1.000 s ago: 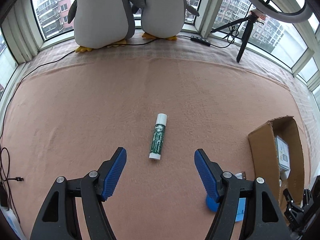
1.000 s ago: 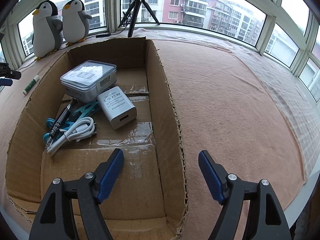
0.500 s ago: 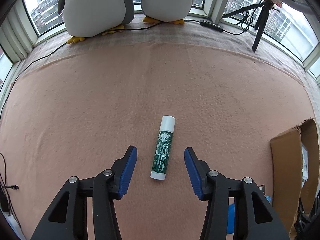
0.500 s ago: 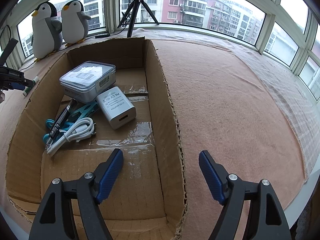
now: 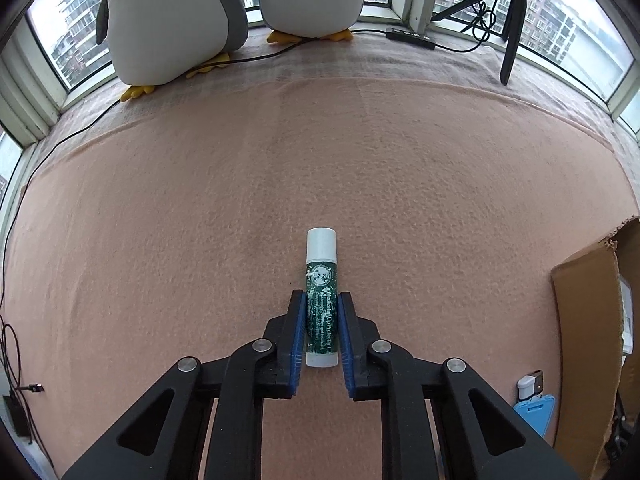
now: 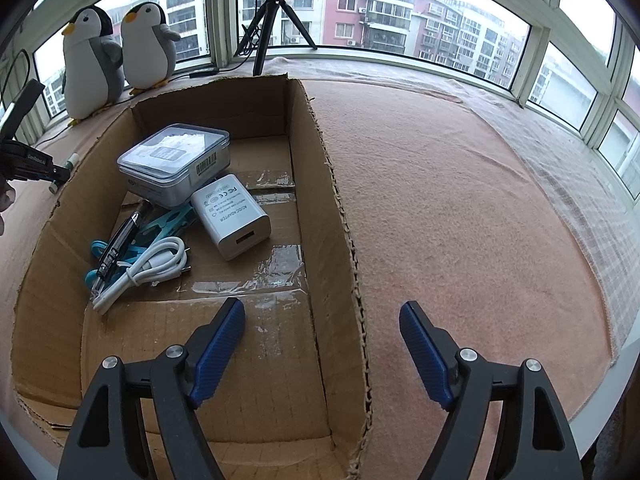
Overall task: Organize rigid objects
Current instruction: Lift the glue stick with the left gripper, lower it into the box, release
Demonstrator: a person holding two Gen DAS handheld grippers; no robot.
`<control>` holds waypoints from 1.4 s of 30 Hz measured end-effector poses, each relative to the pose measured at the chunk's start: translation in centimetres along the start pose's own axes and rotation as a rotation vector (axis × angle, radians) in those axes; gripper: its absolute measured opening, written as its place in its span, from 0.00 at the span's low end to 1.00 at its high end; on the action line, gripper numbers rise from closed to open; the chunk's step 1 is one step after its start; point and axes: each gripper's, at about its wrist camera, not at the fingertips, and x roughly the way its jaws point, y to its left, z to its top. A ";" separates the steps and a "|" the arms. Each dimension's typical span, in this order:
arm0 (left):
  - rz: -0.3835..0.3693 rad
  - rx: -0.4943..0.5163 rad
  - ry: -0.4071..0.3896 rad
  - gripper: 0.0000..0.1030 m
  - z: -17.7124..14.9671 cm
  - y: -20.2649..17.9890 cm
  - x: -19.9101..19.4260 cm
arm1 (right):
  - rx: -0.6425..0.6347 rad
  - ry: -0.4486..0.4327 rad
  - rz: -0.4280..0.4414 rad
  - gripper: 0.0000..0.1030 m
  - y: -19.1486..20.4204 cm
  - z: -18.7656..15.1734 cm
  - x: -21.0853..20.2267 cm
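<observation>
A green lip balm tube (image 5: 321,280) with a white cap lies on the pink blanket (image 5: 200,240), cap pointing away from me. My left gripper (image 5: 322,296) is closing on its lower half, and both blue pads (image 5: 298,328) press against its sides. In the right wrist view the same gripper (image 6: 60,174) shows at the far left, beside the cardboard box (image 6: 312,184). My right gripper (image 6: 322,306) hangs open and empty over the box's near right wall. Inside the box lie a grey tin case (image 6: 176,160), a white adapter (image 6: 232,216), a white cable (image 6: 148,264) and teal clips.
Two plush penguins (image 5: 172,20) and a black tripod (image 5: 512,20) stand along the windows, with a thin cable running across the sill. A white USB stick (image 5: 528,384) and a blue flat item (image 5: 536,412) lie near the box's corner (image 5: 588,312).
My left gripper dropped toward the tube and its jaws came together from wide apart onto the tube's sides. The right gripper stayed where it was, still open.
</observation>
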 end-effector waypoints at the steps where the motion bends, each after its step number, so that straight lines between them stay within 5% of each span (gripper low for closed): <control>1: -0.005 -0.005 0.000 0.16 0.0 0.1 0.0 | 0.001 0.000 0.000 0.74 0.0 0.0 0.0; 18: -0.102 0.071 -0.084 0.16 -4.3 -2.3 -7.1 | 0.002 -0.007 -0.008 0.74 0.2 0.3 0.0; 29: -0.239 0.235 -0.153 0.16 -7.2 -10.9 -13.6 | 0.001 -0.013 -0.010 0.74 0.4 0.3 0.2; 42: -0.347 0.363 -0.095 0.16 -10.2 -20.2 -13.4 | 0.002 -0.015 -0.010 0.74 0.4 0.3 0.1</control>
